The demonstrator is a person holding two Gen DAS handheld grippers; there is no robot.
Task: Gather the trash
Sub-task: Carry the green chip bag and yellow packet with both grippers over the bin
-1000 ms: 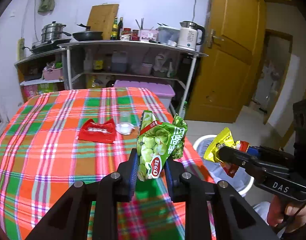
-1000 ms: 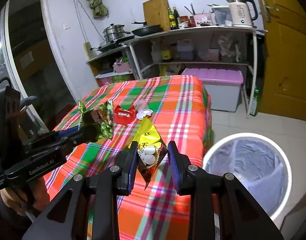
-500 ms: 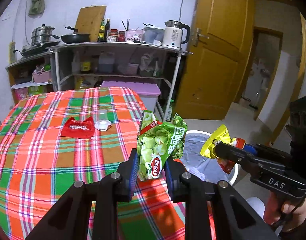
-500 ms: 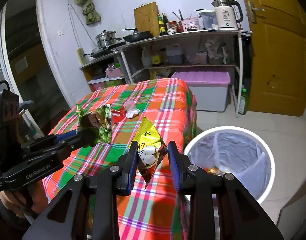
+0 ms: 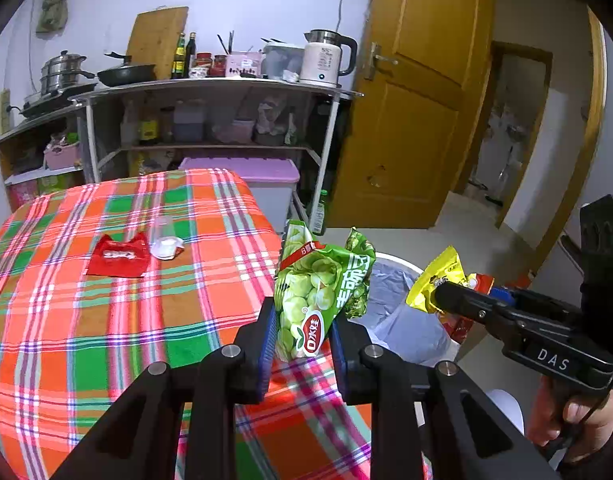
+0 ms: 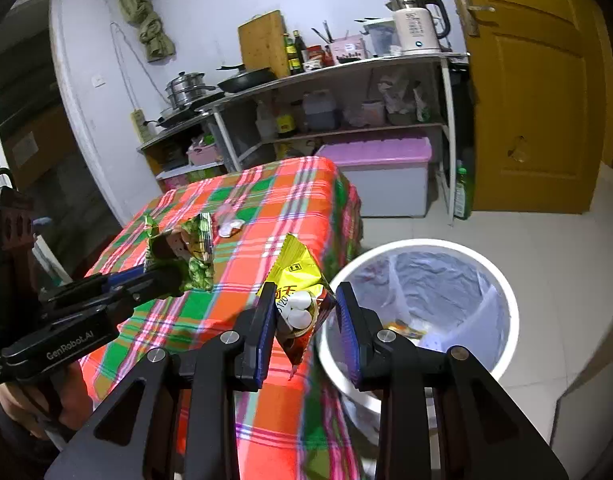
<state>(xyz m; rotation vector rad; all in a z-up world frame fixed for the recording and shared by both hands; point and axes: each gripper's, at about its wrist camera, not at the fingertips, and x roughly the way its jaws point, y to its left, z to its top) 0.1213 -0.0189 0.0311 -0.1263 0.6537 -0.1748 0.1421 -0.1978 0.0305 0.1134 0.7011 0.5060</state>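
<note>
My left gripper [image 5: 302, 332] is shut on a green snack bag [image 5: 320, 286], held above the table's right edge; it also shows in the right wrist view [image 6: 186, 258]. My right gripper [image 6: 306, 320] is shut on a yellow snack bag [image 6: 296, 284], held beside the rim of the white trash bin [image 6: 502, 292] lined with a grey bag. In the left wrist view the yellow bag [image 5: 438, 284] hangs over the bin [image 5: 398, 300]. A red wrapper [image 5: 118, 256] and a clear plastic cup [image 5: 166, 238] lie on the plaid table [image 5: 86, 320].
A metal shelf [image 5: 210, 88] with pots, bottles and a kettle [image 5: 326, 60] stands behind the table. A purple-lidded storage box [image 6: 386, 176] sits on the floor under it. A yellow door [image 5: 418, 100] is at the right. A green bottle [image 6: 462, 196] stands on the tiled floor.
Both grippers have swung right with their bags, away from the table's middle and toward the bin. The bin now sits closer and larger in the right wrist view.
</note>
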